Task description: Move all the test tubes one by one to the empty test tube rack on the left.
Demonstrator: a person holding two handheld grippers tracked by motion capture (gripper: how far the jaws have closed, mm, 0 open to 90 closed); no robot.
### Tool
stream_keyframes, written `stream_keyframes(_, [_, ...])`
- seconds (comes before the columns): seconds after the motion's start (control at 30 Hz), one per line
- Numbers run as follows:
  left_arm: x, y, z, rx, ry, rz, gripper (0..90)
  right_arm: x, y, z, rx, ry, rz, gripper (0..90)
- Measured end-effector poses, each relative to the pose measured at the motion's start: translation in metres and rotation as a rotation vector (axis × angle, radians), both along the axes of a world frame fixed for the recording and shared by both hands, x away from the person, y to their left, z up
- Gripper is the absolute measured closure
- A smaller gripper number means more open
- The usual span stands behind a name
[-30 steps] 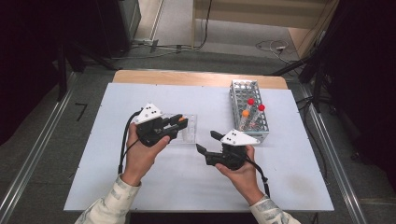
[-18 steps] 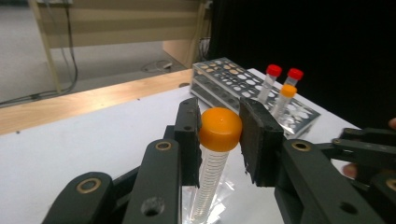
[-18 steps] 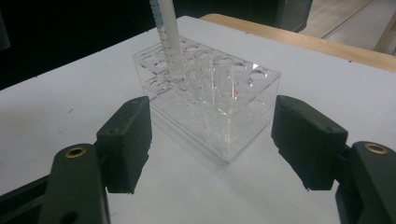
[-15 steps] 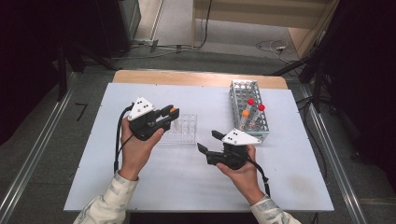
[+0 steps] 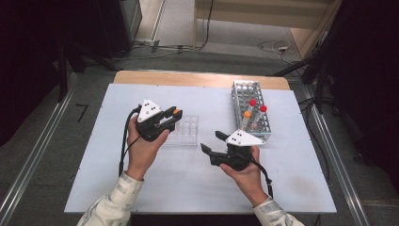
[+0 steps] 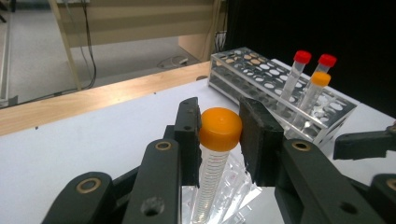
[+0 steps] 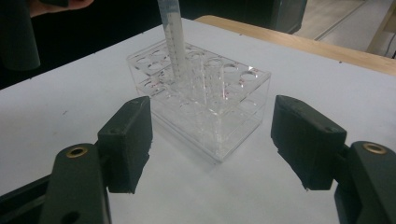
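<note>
Orange-capped tube point(image 6: 219, 140) between tool point(image 6: 218, 135) jaws

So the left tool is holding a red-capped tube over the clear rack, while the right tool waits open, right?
Not quite: the cap is orange, not red, as the left gripper view shows. The left tool holds the orange-capped tube over the clear rack; the right tool waits open.

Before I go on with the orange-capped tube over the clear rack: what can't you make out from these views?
- Tip of the orange-capped tube: in the left gripper view, the left gripper's fingers hide it.
- Which hole of the clear rack it enters: the right gripper view blurs there.
- Its cap: cut off by that view's top edge.
- Tube markings: too small.
</note>
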State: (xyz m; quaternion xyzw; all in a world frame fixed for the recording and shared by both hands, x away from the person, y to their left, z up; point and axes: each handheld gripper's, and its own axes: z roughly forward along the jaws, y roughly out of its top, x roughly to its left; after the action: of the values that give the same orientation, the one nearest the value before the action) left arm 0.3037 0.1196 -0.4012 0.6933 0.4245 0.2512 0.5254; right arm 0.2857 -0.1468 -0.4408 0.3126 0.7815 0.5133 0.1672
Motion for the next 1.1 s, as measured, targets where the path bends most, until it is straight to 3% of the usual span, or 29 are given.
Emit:
stream_keyframes(0.2, [0.003, -0.007, -0.019, 0.047, 0.043, -0.004, 70.4, 0.000, -0.001, 0.000, -0.002, 0.000, 0.000, 27.7])
stream_keyframes(0.43, [0.004, -0.006, -0.026, 0.057, 0.074, 0.007, 70.0, 0.000, -0.001, -0.001, -0.006, 0.004, -0.002, 27.7])
stream_keyframes(0.87, [0.002, -0.006, -0.024, 0.027, 0.081, -0.005, 60.2, 0.002, -0.004, -0.001, -0.010, -0.011, -0.027, 27.2])
stream_keyframes(1.1, [0.002, -0.004, -0.022, -0.013, 0.075, 0.004, 41.9, 0.006, -0.014, 0.003, 0.000, -0.014, -0.073, 26.5])
